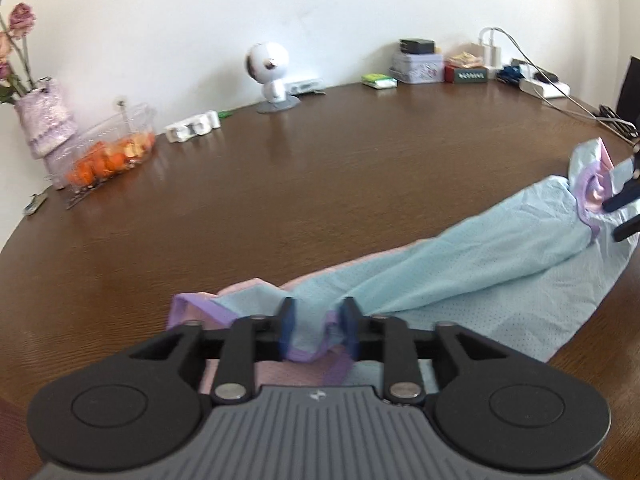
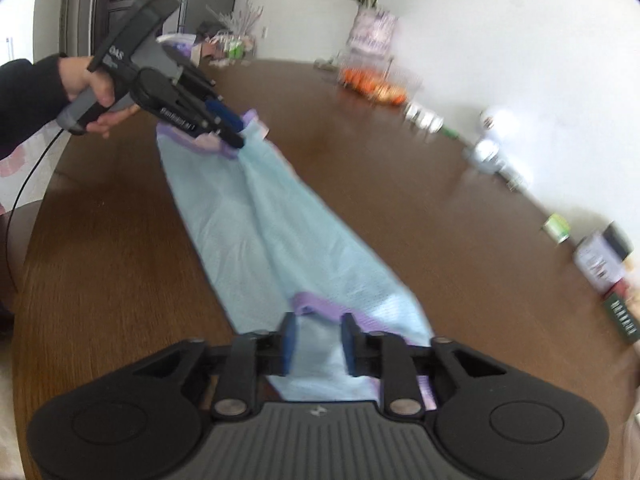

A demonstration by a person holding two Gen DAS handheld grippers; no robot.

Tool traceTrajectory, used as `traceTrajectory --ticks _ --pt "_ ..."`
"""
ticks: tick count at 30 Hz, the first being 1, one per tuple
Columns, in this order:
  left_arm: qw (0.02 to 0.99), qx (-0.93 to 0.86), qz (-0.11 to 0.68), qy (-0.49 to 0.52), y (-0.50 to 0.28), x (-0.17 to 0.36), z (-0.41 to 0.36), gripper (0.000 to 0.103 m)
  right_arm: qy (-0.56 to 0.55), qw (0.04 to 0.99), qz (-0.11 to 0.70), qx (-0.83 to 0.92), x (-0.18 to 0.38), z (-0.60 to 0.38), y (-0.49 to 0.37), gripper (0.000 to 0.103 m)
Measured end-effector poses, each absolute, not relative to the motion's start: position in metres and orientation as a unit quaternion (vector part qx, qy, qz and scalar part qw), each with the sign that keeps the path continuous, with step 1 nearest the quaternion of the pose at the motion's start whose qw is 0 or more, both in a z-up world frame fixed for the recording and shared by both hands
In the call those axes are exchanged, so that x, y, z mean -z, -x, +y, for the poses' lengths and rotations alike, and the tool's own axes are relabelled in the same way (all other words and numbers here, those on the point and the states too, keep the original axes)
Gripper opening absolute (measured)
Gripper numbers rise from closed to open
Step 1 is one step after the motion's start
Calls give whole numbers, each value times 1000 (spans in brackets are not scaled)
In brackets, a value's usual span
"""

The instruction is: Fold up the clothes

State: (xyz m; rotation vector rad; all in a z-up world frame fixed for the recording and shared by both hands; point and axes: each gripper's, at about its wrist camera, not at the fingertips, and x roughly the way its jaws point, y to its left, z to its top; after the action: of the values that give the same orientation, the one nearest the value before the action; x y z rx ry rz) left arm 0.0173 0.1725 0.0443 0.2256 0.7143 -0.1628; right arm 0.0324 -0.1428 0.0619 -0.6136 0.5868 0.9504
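Note:
A light blue garment (image 1: pixel 460 264) with purple trim and pink lining lies stretched in a long band across the brown table (image 1: pixel 280 184). My left gripper (image 1: pixel 317 326) has its jaws apart around the garment's purple-edged end; cloth lies between the fingers. My right gripper (image 2: pixel 318 338) also has its jaws apart over the other purple-trimmed end of the garment (image 2: pixel 280 232). The right wrist view shows the left gripper (image 2: pixel 236 130) held by a hand at the far end. The left wrist view shows the right gripper (image 1: pixel 620 216) at the right edge.
Along the table's far edge stand a vase of flowers (image 1: pixel 44 120), a clear box of orange fruit (image 1: pixel 112 152), a small white robot figure (image 1: pixel 272 76), a tin box (image 1: pixel 418 66) and a power strip with cables (image 1: pixel 544 86). A door (image 2: pixel 120 4) is behind the left hand.

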Motion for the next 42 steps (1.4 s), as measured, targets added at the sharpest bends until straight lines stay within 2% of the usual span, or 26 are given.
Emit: traceTrajectory --ticks 1,3,8,12,15,16,18,19,26,29,33,34,35,38,42 --pt "929 71 349 -101 -19 -47 177 46 284 814 264 -433 -71 -153 -35 38" --pt "929 43 357 -86 -27 -50 186 49 278 834 243 -410 -88 -172 -41 41" --pt "929 38 363 -61 -46 -51 191 46 277 853 313 -311 -99 -218 -98 42" --pt "918 38 384 -89 -54 -38 182 47 277 837 341 -327 -88 -223 -123 41" --pt "917 32 390 -73 -56 -31 186 47 250 819 387 -340 -75 -220 -146 41" --pt "918 30 391 -64 -56 -31 189 47 256 817 393 -336 -69 -217 -147 38" --pt "918 20 392 -55 -59 -30 194 47 270 812 403 -326 -58 -210 -149 8" --pt "918 14 393 -52 -60 -30 195 48 277 815 396 -319 -57 -208 -146 4" --pt "917 -14 399 -25 -66 -30 205 51 292 899 234 -229 -83 -240 -42 4" --pt "916 -17 400 -20 -68 -30 208 54 308 890 253 -223 -62 -246 0 4" --pt "915 -22 402 -23 -70 -31 209 54 324 869 298 -227 -35 -242 12 5" --pt "916 -27 400 -26 -69 -34 208 54 321 867 305 -228 -33 -241 12 9" --pt "918 -29 394 -27 -66 -37 207 51 310 870 303 -234 -38 -243 13 12" --pt "932 -5 362 -22 -48 -54 196 53 252 890 281 -257 -60 -252 16 19" --pt "935 25 351 -47 -34 -58 166 54 128 924 266 -245 -76 -257 -3 19"
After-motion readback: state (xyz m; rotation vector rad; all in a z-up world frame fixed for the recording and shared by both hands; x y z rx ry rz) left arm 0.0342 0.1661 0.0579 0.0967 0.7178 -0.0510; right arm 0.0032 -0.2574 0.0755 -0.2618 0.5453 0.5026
